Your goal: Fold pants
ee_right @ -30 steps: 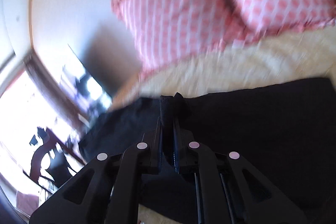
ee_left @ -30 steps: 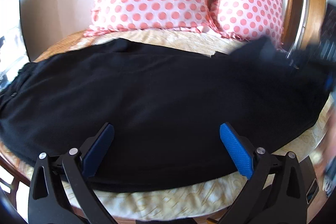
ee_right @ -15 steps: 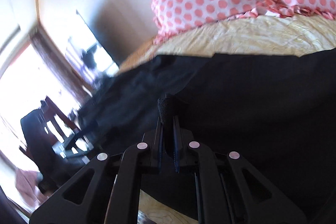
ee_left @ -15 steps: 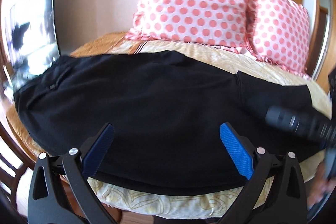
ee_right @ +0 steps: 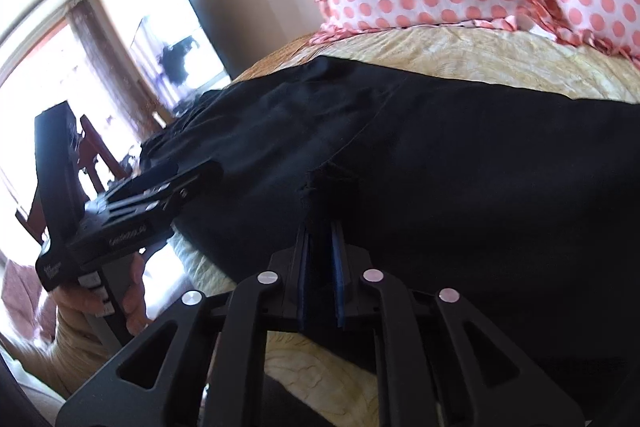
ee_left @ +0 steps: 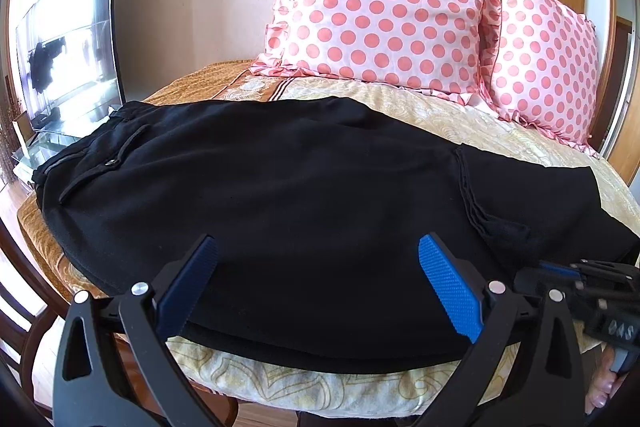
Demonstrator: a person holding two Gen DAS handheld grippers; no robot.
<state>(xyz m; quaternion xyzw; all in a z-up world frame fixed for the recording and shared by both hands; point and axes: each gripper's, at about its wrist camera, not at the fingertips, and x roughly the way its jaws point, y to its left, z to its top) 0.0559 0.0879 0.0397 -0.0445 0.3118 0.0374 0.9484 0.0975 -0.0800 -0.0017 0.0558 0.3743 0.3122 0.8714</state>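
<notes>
Inventory, as counted from my two wrist views. Pants (ee_left: 300, 195): one pair, black, laid across the bed (ee_left: 500, 127). Bed: one. Polka-dot pillows: two, the nearer pillow (ee_left: 384, 3) and the farther pillow (ee_left: 548, 67), set side by side. Claws: two, my left claw (ee_left: 320, 279) and my right claw (ee_right: 322, 255). Blue pads on the left claw: two. Television (ee_left: 72, 47): one. Back-pocket buttons (ee_left: 112, 163) visible on the pants: one.

Cream-patterned bed (ee_left: 472, 123) — black pants (ee_left: 304, 195), two polka-dot pillows (ee_left: 384, 7) on it.
</notes>
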